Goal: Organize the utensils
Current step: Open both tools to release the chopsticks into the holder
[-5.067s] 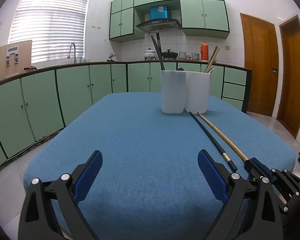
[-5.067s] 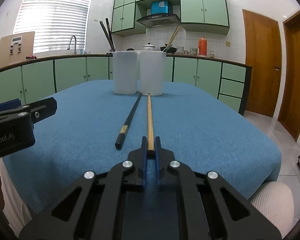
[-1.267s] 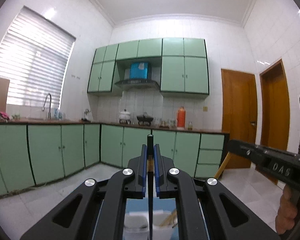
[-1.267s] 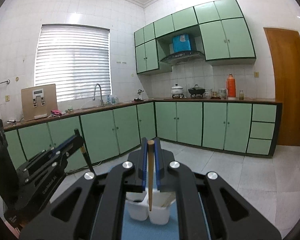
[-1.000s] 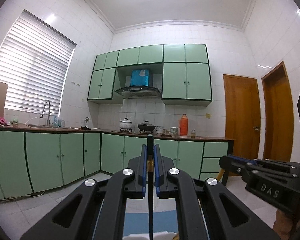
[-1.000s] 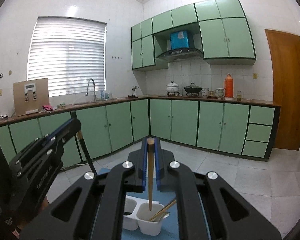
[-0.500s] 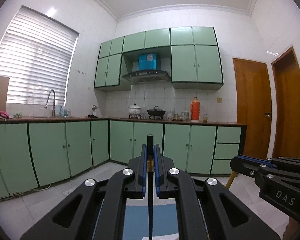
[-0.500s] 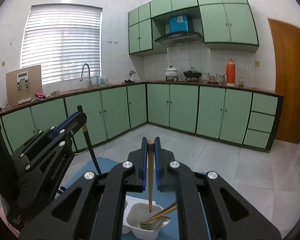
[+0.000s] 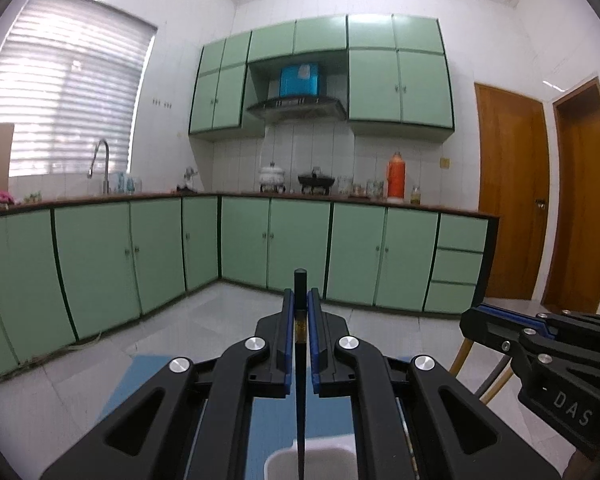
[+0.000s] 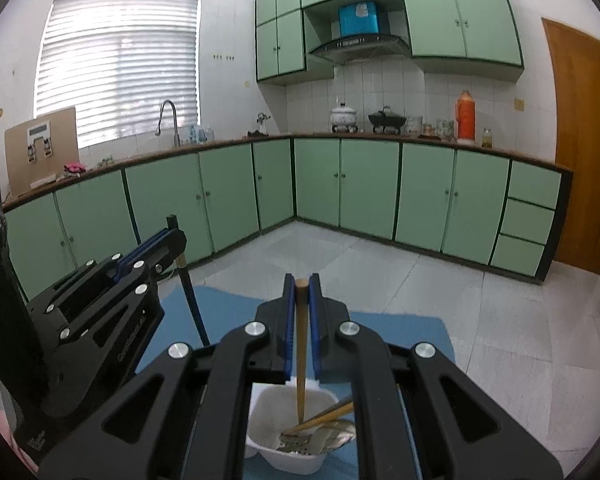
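Note:
In the left wrist view my left gripper (image 9: 300, 300) is shut on a black chopstick (image 9: 300, 400) that hangs straight down. Its lower end runs over the mouth of a white cup (image 9: 284, 460) and leaves the frame. My right gripper (image 10: 301, 284) is shut on a wooden chopstick (image 10: 301, 360), also upright, with its tip inside the other white cup (image 10: 268, 412). That cup holds wooden chopsticks and metal spoons (image 10: 324, 438). Each gripper shows in the other's view: the right gripper (image 9: 472, 320) to the right, the left gripper (image 10: 178, 240) to the left with the black chopstick (image 10: 194, 312).
The two cups stand side by side on a table with a blue cloth (image 10: 228, 308). Beyond its far edge lies a tiled floor, then green cabinets (image 10: 364, 188) along the wall. Wooden doors (image 9: 508, 200) are at the right.
Both grippers have sunk toward the cups, chopsticks still gripped. The cups look larger and nearer, and the wooden chopstick's tip has gone down into its cup.

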`<state>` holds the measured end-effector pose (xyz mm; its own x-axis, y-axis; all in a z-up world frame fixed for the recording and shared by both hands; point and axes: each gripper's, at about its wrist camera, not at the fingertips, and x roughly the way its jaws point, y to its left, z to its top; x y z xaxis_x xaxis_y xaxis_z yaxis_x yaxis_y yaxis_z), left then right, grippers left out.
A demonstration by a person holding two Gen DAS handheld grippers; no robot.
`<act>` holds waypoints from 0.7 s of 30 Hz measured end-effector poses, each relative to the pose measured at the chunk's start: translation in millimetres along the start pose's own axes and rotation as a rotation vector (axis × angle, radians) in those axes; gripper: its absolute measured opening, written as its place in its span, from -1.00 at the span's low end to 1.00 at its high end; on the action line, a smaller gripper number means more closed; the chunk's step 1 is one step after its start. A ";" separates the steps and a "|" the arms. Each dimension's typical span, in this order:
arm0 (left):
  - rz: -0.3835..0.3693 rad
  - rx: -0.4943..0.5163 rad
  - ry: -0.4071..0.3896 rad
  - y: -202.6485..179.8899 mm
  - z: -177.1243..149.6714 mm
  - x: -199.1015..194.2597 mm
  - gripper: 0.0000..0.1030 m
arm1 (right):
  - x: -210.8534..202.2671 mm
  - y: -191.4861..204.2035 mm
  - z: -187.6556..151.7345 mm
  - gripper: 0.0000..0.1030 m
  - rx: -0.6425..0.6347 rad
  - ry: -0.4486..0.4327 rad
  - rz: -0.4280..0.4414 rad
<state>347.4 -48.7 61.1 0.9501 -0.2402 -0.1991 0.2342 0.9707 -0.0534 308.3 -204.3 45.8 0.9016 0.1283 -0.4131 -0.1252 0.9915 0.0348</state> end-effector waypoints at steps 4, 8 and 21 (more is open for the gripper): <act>0.002 -0.001 0.010 5.4 -11.8 -2.7 -0.71 | 3.8 -2.7 -13.0 -0.88 0.014 0.011 0.005; -0.007 -0.007 0.005 7.8 -15.6 -10.7 -0.31 | 3.6 -5.5 -21.1 -0.87 0.032 0.026 0.010; -0.031 -0.045 -0.024 12.9 -8.9 -40.6 0.40 | -42.2 -19.9 -21.1 -0.17 0.043 -0.090 -0.019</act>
<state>310.0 -26.4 59.8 0.9474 -0.2695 -0.1728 0.2548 0.9615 -0.1029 264.0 -229.9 43.3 0.9375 0.1086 -0.3307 -0.0914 0.9935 0.0673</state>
